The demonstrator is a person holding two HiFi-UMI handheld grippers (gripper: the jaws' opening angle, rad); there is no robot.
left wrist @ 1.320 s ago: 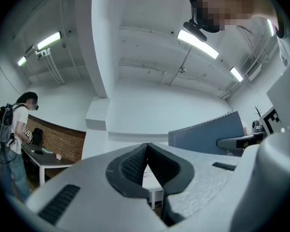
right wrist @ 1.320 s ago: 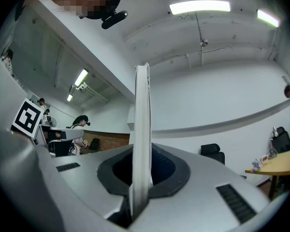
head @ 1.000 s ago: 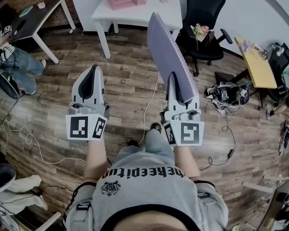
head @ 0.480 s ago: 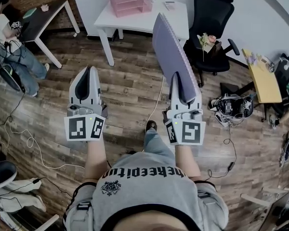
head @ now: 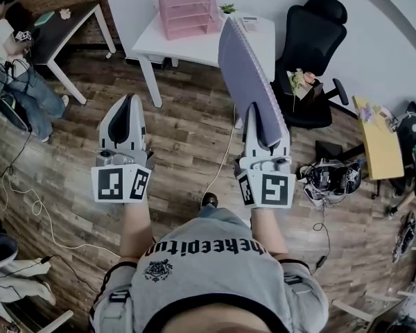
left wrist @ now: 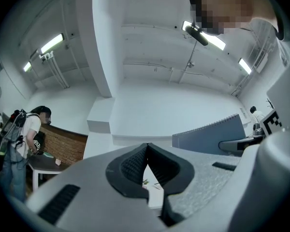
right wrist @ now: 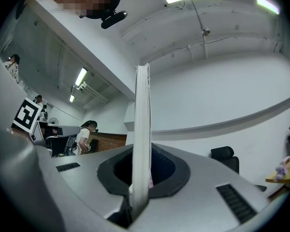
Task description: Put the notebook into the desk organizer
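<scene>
The right gripper's [right wrist: 143,151] jaws pinch the near end of a lavender spiral-bound notebook [right wrist: 142,129], which from here shows only as a thin pale edge rising straight up the middle. The left gripper's [left wrist: 146,151] jaws are pressed together at the tips with nothing between them. In the head view the right gripper [head: 253,116] holds the notebook [head: 244,78] up off the floor, standing on edge. Its long axis runs away from the person toward a white rectangular table [head: 215,44], with the broad cover facing the left gripper [head: 130,103]. The left gripper view alone shows the notebook [left wrist: 210,134] side-on, wire spiral along its top edge. Only the head view shows the pink tiered plastic desk organizer [head: 187,5], standing on that table well beyond the notebook's far end.
</scene>
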